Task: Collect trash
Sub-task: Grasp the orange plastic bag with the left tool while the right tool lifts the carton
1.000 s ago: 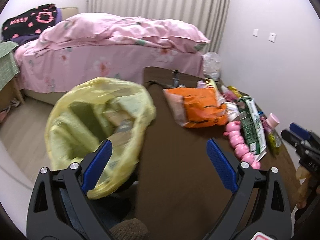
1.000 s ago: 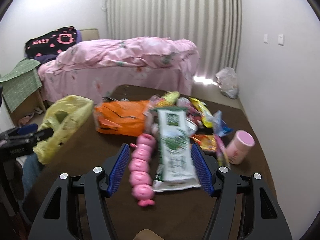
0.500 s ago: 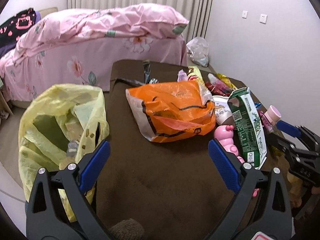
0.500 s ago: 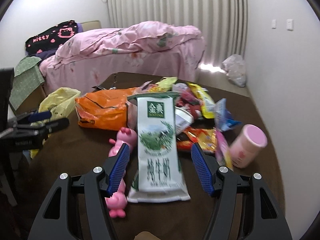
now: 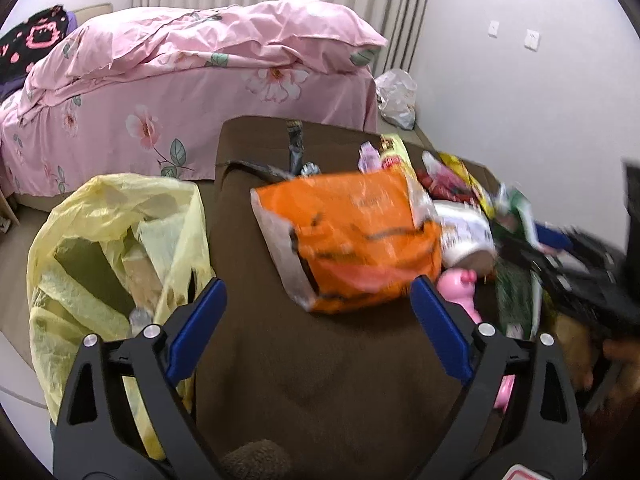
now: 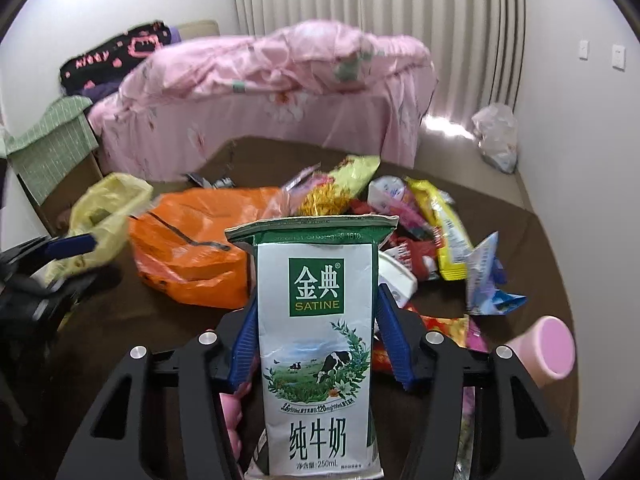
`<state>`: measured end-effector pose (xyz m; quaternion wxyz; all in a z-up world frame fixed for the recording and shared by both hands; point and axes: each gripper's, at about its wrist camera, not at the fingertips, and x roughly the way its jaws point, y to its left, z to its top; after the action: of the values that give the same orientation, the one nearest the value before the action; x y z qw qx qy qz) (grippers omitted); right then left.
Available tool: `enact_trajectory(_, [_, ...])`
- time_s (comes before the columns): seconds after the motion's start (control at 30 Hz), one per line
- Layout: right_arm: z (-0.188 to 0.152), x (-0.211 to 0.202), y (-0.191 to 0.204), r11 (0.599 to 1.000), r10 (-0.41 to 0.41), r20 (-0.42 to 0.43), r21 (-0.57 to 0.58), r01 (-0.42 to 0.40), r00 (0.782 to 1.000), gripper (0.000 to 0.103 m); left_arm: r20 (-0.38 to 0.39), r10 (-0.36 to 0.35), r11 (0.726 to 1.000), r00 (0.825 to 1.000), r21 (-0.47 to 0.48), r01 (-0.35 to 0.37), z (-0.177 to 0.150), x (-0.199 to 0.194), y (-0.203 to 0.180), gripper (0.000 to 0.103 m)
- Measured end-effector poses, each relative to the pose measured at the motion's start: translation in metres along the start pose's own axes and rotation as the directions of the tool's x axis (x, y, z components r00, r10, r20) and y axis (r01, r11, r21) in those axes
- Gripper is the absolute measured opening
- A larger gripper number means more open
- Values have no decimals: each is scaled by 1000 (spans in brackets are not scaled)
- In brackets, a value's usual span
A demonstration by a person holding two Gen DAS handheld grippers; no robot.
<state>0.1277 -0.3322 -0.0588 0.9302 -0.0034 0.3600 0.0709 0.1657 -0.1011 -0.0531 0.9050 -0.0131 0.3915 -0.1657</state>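
Now the right gripper (image 6: 316, 344) has just been closing around the milk carton (image 6: 316, 344), beside the orange bag (image 6: 192, 256); the soft carton may slip. The left gripper (image 5: 318, 326) is wide apart, empty, near the yellow trash bag (image 5: 108, 248).

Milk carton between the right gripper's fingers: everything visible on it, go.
The milk carton is a slim white-and-green paper pack, printed SATINE, with a cow-in-meadow picture and Chinese characters below. Its flattened top seam flares wide and looks crumpled. It lies lengthwise on the brown table, top pointing away, between the blue pads of the right hand-held gripper, whose jaws have just been closing; both pads sit at its sides, firm contact unclear.
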Motion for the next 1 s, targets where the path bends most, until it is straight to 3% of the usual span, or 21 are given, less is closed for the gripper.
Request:
enact_trajectory(0.1, [-11,-28,-7,1000,-14,47,26,12,999,52,12,-4,999,1000,-41,4,16,7,7,88])
enact_trajectory(0.27, [-32,-59,-22,997,-29,81,80,22,996,52,-36,-27,988,999,-154,21,32,32,18,73])
enact_trajectory(0.43, [-53,-71,-37,988,-11,73,153,-1,997,52,-78,-8,992,997,-123,-1,28,50,8,58])
enact_trajectory(0.57, [-60,-62,-34,989,4,38,147,-9,999,52,-91,-33,994,995,-103,23,19,50,5,45])
enact_trajectory(0.73, [-51,-52,-24,990,2,45,139,-8,999,52,-10,-38,996,999,-77,37,16,22,4,38])
enact_trajectory(0.9, [-33,-65,-21,987,11,169,154,-38,986,52,121,25,1000,992,12,-27,24,-20,-3,34])
enact_trajectory(1.0, [-27,-66,-18,989,19,179,142,-45,984,52,167,51,997,985,48,-60,25,-37,-7,34])
